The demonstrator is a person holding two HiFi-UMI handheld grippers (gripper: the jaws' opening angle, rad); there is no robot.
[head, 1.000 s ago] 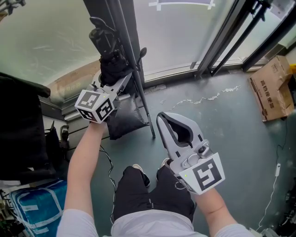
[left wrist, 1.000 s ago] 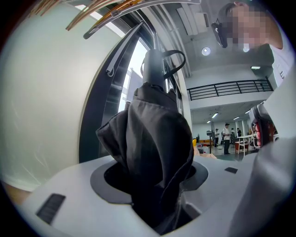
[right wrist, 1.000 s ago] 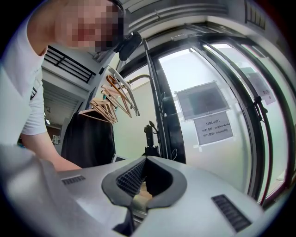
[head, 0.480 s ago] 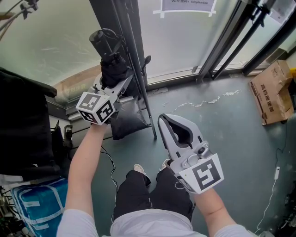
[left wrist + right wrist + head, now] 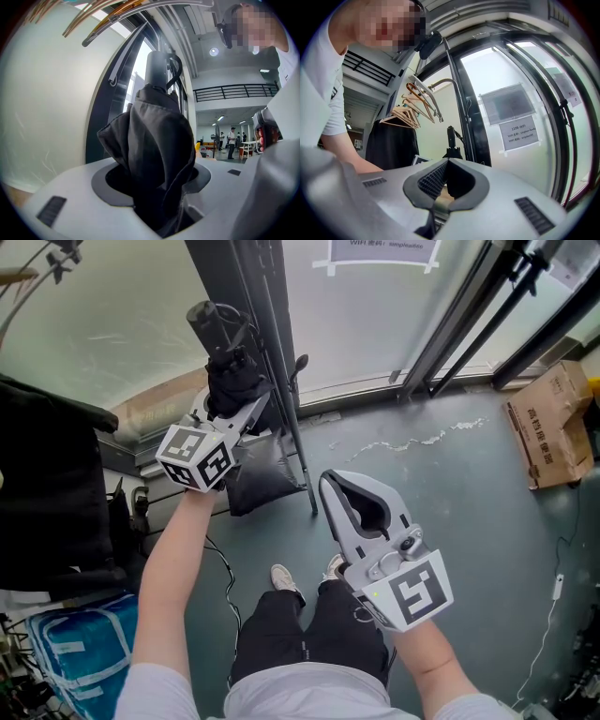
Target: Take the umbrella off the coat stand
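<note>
Black folded fabric fills the left gripper [image 5: 246, 416]: its jaws stand about half open and are pressed on the bunched canopy of the folding umbrella [image 5: 234, 381], which stands upright against the dark pole of the coat stand [image 5: 267, 343], handle [image 5: 211, 320] uppermost. The right gripper [image 5: 337, 486] is off to the side and well apart, its jaw tips together, with nothing in the oval gap between them.

The worry, to my eye, is the wrist strap [image 5: 174, 70] looped beside the handle, close to the pole (whether it sits over a hook I cannot tell). A sideways pull with the strap caught could tip the stand or drag the wooden hangers [image 5: 415, 101] at its top. The grip is also only on soft cloth, so the canopy could slide through the pads and the umbrella drop to the floor, with the right gripper too far off to catch it.
</note>
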